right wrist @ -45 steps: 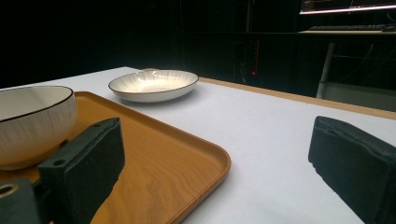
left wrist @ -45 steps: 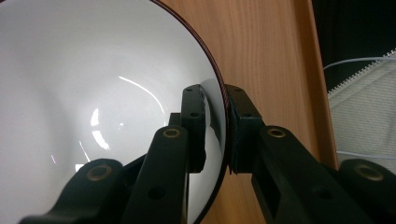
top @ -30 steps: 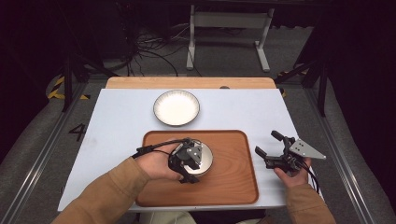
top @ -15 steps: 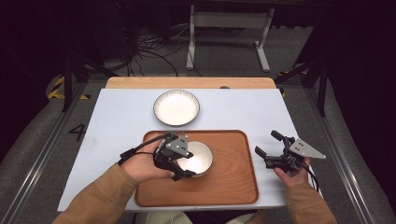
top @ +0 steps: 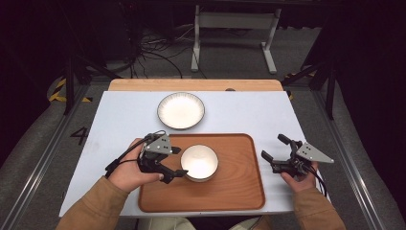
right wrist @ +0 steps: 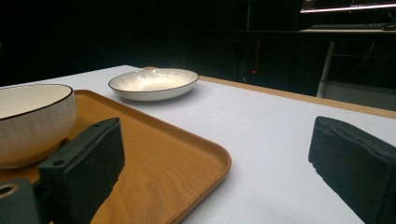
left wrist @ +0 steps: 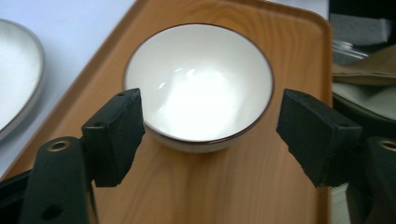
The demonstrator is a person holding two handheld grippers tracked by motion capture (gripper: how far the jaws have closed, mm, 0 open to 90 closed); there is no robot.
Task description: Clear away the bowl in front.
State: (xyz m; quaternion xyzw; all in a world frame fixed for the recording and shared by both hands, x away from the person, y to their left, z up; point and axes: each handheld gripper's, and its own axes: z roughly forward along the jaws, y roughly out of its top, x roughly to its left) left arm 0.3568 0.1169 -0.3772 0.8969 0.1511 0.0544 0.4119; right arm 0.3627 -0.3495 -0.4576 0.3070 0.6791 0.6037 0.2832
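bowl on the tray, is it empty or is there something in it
Empty. The left gripper view looks straight into the bowl and shows a bare, glossy white inside; it sits upright on the wooden tray, with the same bare white from the high view.

— What lies beyond the white table point(top: 119, 120)?
— A grey floor point(top: 230, 57) at the top of the frame, black cables point(top: 153, 52) at upper left, a white metal stand point(top: 234, 21) at upper centre, darkness behind.
— And at far left?
— Yellow-black tape point(top: 60, 91).
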